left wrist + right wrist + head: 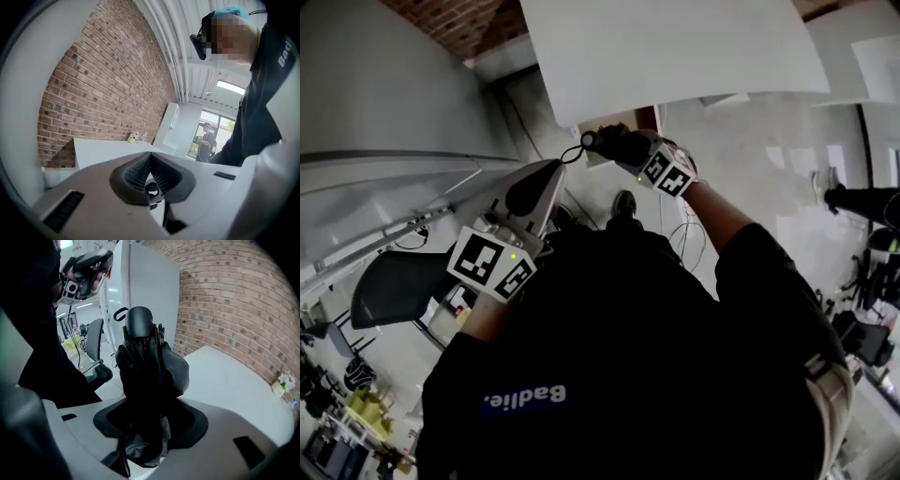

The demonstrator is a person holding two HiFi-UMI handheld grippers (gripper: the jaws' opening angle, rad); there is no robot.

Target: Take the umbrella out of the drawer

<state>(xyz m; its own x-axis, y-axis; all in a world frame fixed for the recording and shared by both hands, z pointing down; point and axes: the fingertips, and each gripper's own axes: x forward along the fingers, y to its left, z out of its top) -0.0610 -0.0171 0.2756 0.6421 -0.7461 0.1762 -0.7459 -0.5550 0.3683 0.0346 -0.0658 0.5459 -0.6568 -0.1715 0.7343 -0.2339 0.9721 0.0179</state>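
My right gripper [152, 416] is shut on a black folded umbrella [146, 366], which stands up out of the jaws with its rounded handle [139, 322] on top. In the head view that gripper [614, 143] holds the umbrella [623, 145] up in the air, and a thin wrist loop [572, 152] hangs off the umbrella's left end. My left gripper [551, 171] is just to the lower left of it, apart from it. Its pads [161, 176] meet at the tip with nothing between them. No drawer shows in any view.
A white tabletop [234, 376] lies below the umbrella, with a red brick wall [234, 301] behind it. A tall white cabinet [145, 291] stands at the back. A dark office chair [394, 286] and cluttered desks are at the left. Another person [205, 138] stands by a far doorway.
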